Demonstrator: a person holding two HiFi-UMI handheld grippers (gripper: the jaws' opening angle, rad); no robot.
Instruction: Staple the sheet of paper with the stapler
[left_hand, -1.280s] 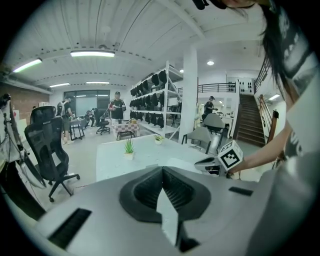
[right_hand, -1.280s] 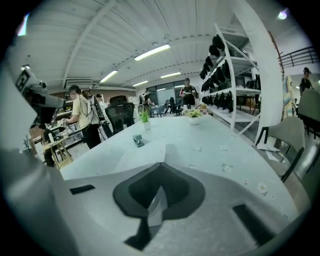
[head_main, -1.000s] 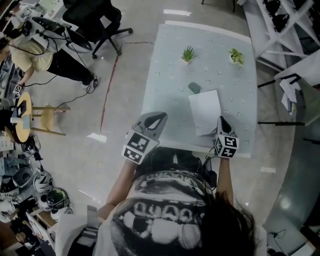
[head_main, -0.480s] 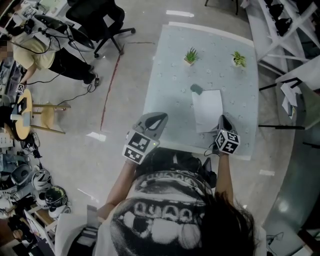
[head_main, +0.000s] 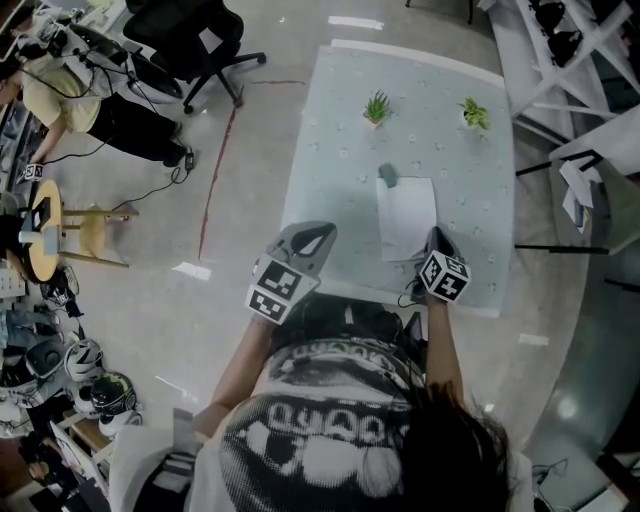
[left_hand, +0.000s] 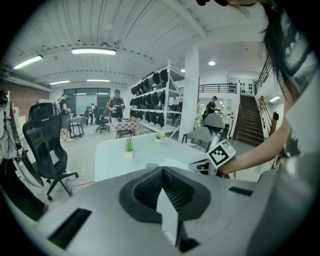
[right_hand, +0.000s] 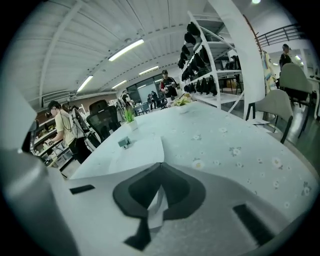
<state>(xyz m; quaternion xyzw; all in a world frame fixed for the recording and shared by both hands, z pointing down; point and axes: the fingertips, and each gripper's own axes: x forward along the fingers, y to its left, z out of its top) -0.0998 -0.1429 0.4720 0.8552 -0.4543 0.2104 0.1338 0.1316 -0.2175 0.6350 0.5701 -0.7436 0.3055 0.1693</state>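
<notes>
A white sheet of paper (head_main: 405, 215) lies on the pale flowered table (head_main: 330, 200). Its far left corner is next to a small dark stapler (head_main: 387, 175). My right gripper (head_main: 433, 238) is shut on the sheet's near right corner. In the right gripper view the paper (right_hand: 135, 150) spreads out from the closed jaw tips (right_hand: 160, 164) toward the stapler (right_hand: 124, 142). My left gripper (head_main: 321, 229) hovers at the table's near left edge, apart from the paper. Its jaws (left_hand: 161, 168) meet with nothing between them.
Two small potted plants (head_main: 376, 108) (head_main: 472, 112) stand at the table's far end. A black office chair (head_main: 195, 40) and a seated person (head_main: 60, 95) are on the floor to the left. White frames (head_main: 570, 60) stand on the right.
The right gripper has rolled and shifted slightly left with the paper. The sheet has turned from skewed to square with the table. The left gripper has stayed put.
</notes>
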